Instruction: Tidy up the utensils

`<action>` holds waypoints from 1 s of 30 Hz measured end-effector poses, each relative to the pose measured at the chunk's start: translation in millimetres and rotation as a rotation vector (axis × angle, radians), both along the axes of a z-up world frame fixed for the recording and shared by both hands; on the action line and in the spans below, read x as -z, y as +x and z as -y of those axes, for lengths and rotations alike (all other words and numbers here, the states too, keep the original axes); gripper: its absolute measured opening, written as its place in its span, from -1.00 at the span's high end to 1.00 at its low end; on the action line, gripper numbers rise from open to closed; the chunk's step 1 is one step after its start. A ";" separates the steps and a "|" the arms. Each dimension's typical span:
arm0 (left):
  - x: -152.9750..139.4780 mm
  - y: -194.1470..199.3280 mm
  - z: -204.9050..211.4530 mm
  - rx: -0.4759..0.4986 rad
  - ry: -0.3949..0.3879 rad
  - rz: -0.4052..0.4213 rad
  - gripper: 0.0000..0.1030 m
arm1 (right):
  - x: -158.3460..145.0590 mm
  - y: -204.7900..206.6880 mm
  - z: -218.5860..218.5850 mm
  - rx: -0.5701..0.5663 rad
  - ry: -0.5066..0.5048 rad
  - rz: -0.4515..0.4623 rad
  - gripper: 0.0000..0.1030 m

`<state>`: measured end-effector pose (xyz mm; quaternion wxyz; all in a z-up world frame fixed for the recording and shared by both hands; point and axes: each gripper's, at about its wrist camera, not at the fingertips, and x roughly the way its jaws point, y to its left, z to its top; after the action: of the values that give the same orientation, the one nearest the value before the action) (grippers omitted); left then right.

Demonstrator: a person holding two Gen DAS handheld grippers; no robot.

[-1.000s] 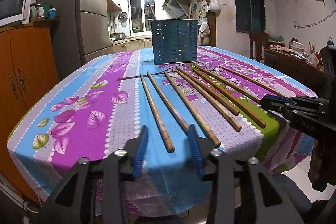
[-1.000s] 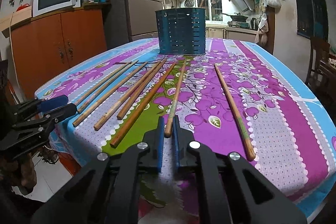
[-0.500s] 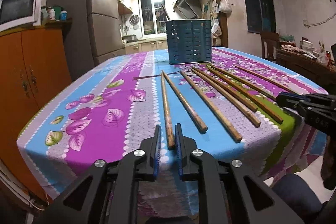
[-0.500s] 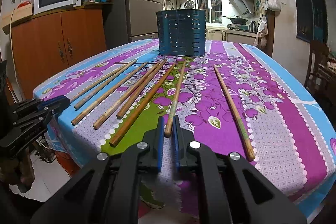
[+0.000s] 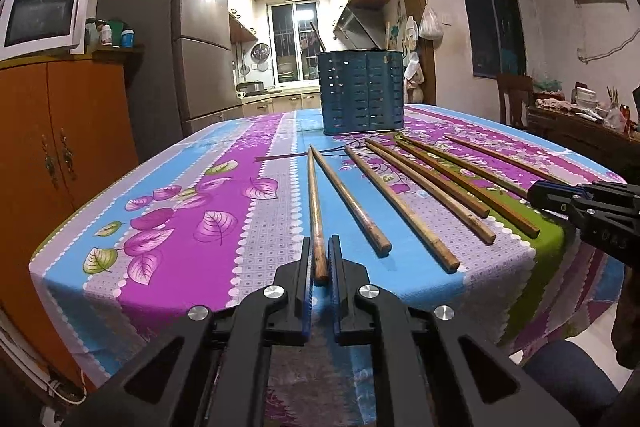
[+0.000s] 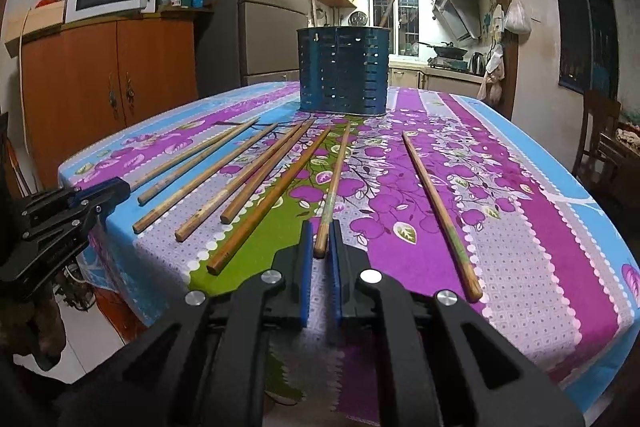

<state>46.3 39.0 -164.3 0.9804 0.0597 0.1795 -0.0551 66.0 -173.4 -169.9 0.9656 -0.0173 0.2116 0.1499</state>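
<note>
Here the left gripper (image 5: 319,259) has just closed on the leftmost brown wooden chopstick (image 5: 314,203) lying on the floral tablecloth (image 5: 180,227); the right gripper (image 6: 321,239) clamps another wooden chopstick (image 6: 335,183) before the blue slotted utensil holder (image 6: 343,71).

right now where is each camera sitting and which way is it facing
Left wrist: rides on the left gripper at the table's near edge, faces the blue utensil holder; its jaws are shut on the leftmost chopstick; the right gripper shows at far right.
Right wrist: rides on the right gripper, same heading; its jaws are shut on a chopstick with a green band; the left gripper shows at far left.
Shared: the holder, the row of chopsticks, the flowered tablecloth, the kitchen behind.
</note>
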 end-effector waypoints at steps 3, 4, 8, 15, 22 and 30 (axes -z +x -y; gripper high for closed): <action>-2.2 -0.4 -1.9 -0.002 -0.008 -0.007 0.84 | -2.1 -3.2 5.1 0.010 0.020 0.014 0.90; -3.7 -1.3 -2.1 -0.003 -0.008 -0.005 0.84 | -3.8 -4.2 6.3 0.012 0.022 0.018 0.90; -22.3 -7.7 -3.7 0.001 -0.009 0.038 0.84 | -21.7 -10.7 12.1 0.021 0.021 0.059 0.91; -88.4 -14.2 -5.0 0.022 -0.012 0.191 0.85 | -72.4 -15.1 21.2 0.007 0.015 0.156 0.91; -149.1 11.9 -2.8 0.046 -0.013 0.292 0.85 | -137.6 5.2 22.7 -0.038 -0.015 0.247 0.91; -128.2 10.8 -44.2 -0.037 -0.051 0.201 0.73 | -150.8 11.9 27.9 -0.043 -0.032 0.238 0.91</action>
<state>57.1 83.2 -36.1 0.9955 0.0367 0.0799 -0.0352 77.8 -201.3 -19.1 0.9801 -0.0551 0.0976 0.1639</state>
